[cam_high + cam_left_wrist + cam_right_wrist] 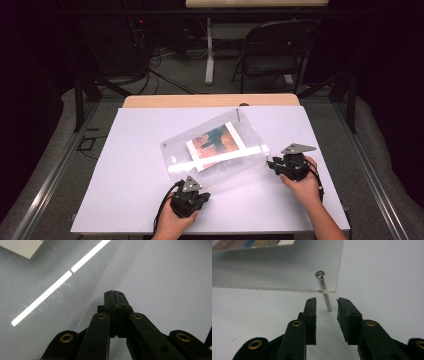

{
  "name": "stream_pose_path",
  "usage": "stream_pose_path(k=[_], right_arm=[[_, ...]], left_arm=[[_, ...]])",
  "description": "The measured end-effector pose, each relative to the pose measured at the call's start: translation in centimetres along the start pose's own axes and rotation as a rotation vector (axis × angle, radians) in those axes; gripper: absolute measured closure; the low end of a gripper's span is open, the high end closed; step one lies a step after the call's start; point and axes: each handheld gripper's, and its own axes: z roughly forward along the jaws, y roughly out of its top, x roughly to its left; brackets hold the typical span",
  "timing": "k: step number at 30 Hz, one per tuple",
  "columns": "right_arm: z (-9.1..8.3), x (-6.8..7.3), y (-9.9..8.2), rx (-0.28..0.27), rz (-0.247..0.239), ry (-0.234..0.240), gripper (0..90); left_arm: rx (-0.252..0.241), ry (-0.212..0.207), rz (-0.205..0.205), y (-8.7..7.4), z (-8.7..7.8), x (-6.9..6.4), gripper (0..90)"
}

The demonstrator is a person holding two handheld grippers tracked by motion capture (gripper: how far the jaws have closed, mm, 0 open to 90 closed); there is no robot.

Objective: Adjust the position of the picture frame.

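Observation:
A clear acrylic picture frame [215,150] lies tilted on the white table [135,165], with an orange and teal picture [216,141] inside. A metal pin [324,290] passes down through its near corner, holding that corner off the table. My right gripper [270,162] sits at the frame's right corner. In the right gripper view it is open [325,301], one jaw on either side of the pin and neither touching it. My left gripper [202,192] lies at the frame's lower edge. In the left gripper view its jaws are shut [113,293] just beside the acrylic edge [95,295].
Bare white tabletop [170,277] spreads around the frame on all sides. A wooden strip [210,100] runs along the far edge. Beyond stand a folding chair [280,50], a table leg [209,55] and floor cables [165,75].

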Motion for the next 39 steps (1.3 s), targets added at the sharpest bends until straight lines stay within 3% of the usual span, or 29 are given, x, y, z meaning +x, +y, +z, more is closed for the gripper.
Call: stream_pose_path(k=[9,13,17,23,30,34,39], right_arm=[[2.3,0.4,0.5,0.007,-0.063,-0.023,72.6],[2.5,0.5,0.7,0.0,-0.066,-0.035,81.5],[2.4,0.2,0.6,-0.009,-0.039,-0.017,81.7],[2.3,0.7,0.6,-0.001,-0.082,-0.043,83.8],[1.8,2.6,0.7,0.035,-0.186,-0.034,85.6],[1.4,3.3,0.5,0.045,-0.211,-0.014,85.8],[1.1,4.4,0.3,0.059,-0.231,0.006,85.8]], left_arm=[[0.003,0.021,-0.005,0.2,0.3,0.2,90.0],[-0.001,0.021,-0.011,0.2,0.3,0.3,90.0],[0.005,0.036,0.011,0.3,0.4,0.2,90.0],[0.017,0.036,0.002,0.4,0.3,0.4,90.0],[-0.001,0.021,-0.074,0.5,-0.2,2.1,90.0],[0.0,0.02,-0.093,0.9,-0.5,3.3,90.0],[-0.013,0.014,-0.152,1.3,-0.6,5.2,90.0]])
